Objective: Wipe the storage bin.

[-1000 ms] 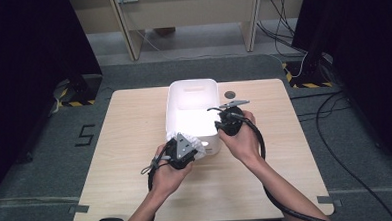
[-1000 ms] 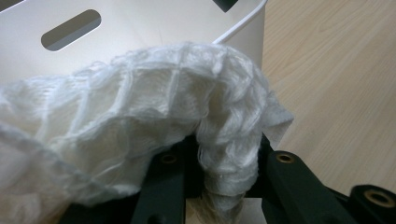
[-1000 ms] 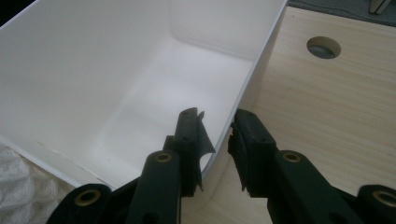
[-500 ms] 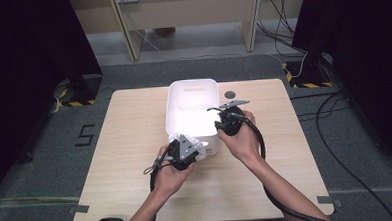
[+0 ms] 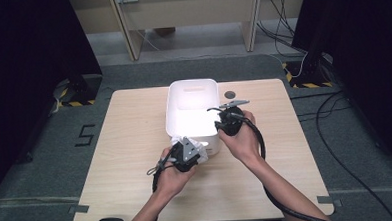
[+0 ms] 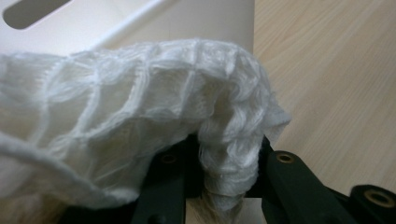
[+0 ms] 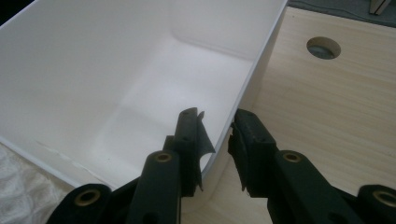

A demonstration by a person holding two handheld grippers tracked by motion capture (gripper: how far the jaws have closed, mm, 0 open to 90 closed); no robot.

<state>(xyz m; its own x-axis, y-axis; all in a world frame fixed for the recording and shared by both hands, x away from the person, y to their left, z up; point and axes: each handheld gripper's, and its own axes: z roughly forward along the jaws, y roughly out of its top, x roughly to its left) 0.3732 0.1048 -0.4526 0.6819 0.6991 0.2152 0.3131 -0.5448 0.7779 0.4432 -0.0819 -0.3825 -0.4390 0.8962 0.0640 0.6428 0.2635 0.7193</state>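
The white bin (image 5: 193, 110) on the surface (image 5: 126, 158) looks empty inside. The left hand-held gripper (image 6: 229, 161) is clamped on a white cloth (image 6: 116, 130) at the bin's near wall. The right hand-held gripper (image 7: 215, 135) straddles the bin's rim, whether pressing it I cannot tell.

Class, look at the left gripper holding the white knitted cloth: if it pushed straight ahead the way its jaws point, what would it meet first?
Probably the near wall of the white bin, just beyond the cloth held by the left gripper; the gap is unclear.

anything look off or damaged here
Mostly tidy. One oddity: the inner pad of the right tongs, straddling the white bin's wall, looks torn and peeling. The white knit cloth pinched in the left tongs looks intact.
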